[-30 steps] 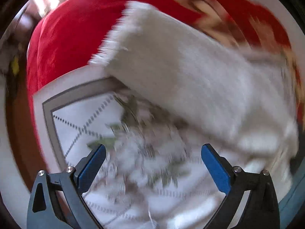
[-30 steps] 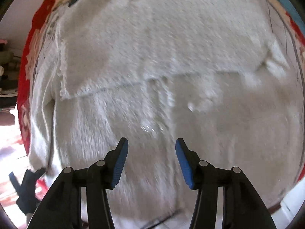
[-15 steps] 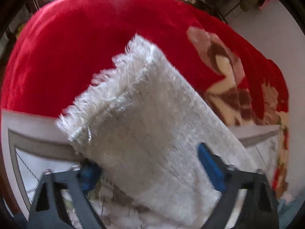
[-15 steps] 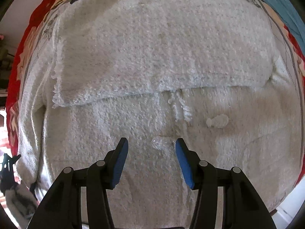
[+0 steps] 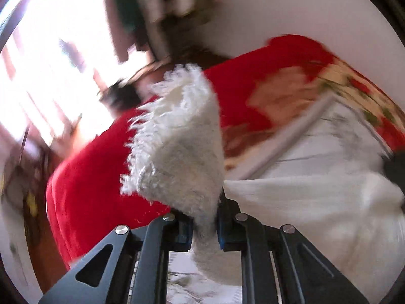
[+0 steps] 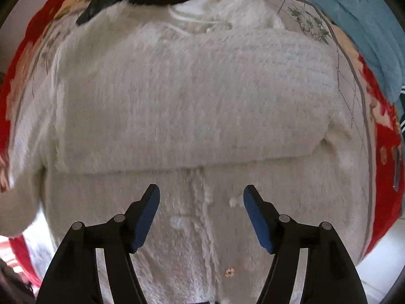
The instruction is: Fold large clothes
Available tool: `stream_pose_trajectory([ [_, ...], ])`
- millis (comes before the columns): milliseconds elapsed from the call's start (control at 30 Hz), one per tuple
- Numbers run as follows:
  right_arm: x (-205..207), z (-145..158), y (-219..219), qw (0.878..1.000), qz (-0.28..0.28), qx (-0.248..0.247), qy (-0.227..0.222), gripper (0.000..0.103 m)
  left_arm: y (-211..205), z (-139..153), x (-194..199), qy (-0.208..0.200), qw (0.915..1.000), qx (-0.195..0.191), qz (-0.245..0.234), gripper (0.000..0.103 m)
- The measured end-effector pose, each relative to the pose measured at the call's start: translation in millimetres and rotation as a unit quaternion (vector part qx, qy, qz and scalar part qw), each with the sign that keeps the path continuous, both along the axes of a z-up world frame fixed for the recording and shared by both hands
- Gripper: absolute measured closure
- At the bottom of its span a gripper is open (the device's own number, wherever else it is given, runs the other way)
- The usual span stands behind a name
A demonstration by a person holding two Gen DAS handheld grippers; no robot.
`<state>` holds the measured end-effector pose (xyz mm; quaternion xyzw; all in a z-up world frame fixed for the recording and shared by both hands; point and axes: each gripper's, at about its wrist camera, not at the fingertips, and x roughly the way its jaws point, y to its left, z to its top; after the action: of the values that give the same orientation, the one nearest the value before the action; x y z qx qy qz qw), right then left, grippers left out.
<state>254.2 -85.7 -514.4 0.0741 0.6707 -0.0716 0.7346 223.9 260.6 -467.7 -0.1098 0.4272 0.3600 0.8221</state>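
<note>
Left claw had just closed and pinched the fringed sleeve, raised toward twelve o'clock over the red blanket. Right claw, just widened, hung empty above the spread sweater. Advised: carry sleeve flat across chest, untwisted.

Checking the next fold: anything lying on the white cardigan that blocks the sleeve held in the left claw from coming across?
Nothing visible does. The left claw is shut on the sleeve; the cardigan carries only its other folded sleeve, the open right claw above it.

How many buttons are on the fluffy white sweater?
1 clear button, low on the sweater between the right gripper's fingers. More may hide in the fluff.
</note>
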Motion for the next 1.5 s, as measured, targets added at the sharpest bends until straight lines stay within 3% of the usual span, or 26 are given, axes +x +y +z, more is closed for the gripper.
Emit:
stream_pose_trajectory([
  [133,11.7,9.3,-30.3,0.999,-0.032,0.029,-0.014,0.033,-80.3,27.2,23.8,-0.003,0.9942,0.006,-0.107,0.092],
  [333,7.1,15.1,-91.5,0.997,-0.060,0.043,-0.020,0.033,-224.6,51.0,62.3,-0.013,0.9674,-0.043,-0.249,0.093],
  [467,-6.3,0.2,-155.8,0.996,-0.088,0.032,0.003,0.033,-322.5,30.0,79.9,0.011,0.9438,-0.105,-0.313,0.093],
  [567,-19.6,-8.8,-199.1,0.994,-0.110,0.020,0.015,0.033,-382.5,12.5,86.1,0.027,0.9310,-0.111,-0.347,0.092],
  [767,-38.9,-22.4,-262.8,0.989,-0.143,0.020,0.036,0.033,-451.3,-30.6,90.3,0.081,0.9184,-0.106,-0.373,0.088],
  [833,-41.7,-22.3,-277.3,0.987,-0.154,0.039,0.034,0.033,-454.1,-40.6,91.6,0.099,0.9161,-0.123,-0.368,0.079],
  [900,-43.1,-20.0,-290.2,0.984,-0.166,0.066,0.026,0.033,-446.9,-40.4,91.2,0.097,0.9148,-0.145,-0.364,0.057],
  [933,-43.8,-18.5,-295.6,0.982,-0.172,0.077,0.023,0.033,-441.7,-37.2,90.6,0.092,0.9127,-0.160,-0.365,0.034],
  [967,-44.4,-16.9,-300.9,0.980,-0.178,0.089,0.022,0.033,-436.6,-37.8,88.7,0.091,0.9112,-0.169,-0.365,0.018],
  [1033,-44.4,-15.5,-309.1,0.974,-0.187,0.122,0.028,0.033,-424.6,-39.0,86.7,0.089,0.9053,-0.206,-0.360,0.011],
  [1100,-44.3,-10.4,-311.7,0.969,-0.191,0.154,0.027,0.033,-410.3,-36.9,82.6,0.089,0.9045,-0.224,-0.352,0.010],
  [1200,-34.7,-1.1,-306.8,0.963,-0.185,0.198,0.014,0.033,-377.8,-23.2,69.9,0.082,0.9113,-0.229,-0.332,0.010],
  [1300,-16.7,10.3,-292.4,0.956,-0.170,0.239,-0.008,0.033,-339.5,-13.3,55.2,0.081,0.9229,-0.225,-0.302,0.010],
  [1400,4.8,13.2,-275.8,0.953,-0.153,0.261,-0.019,0.033,-296.4,-22.2,45.6,0.096,0.9367,-0.230,-0.246,0.009],
  [1500,33.2,0.3,-260.3,0.961,-0.126,0.246,-0.016,0.030,-261.7,-39.1,46.7,0.131,0.9509,-0.199,-0.198,0.009],
])
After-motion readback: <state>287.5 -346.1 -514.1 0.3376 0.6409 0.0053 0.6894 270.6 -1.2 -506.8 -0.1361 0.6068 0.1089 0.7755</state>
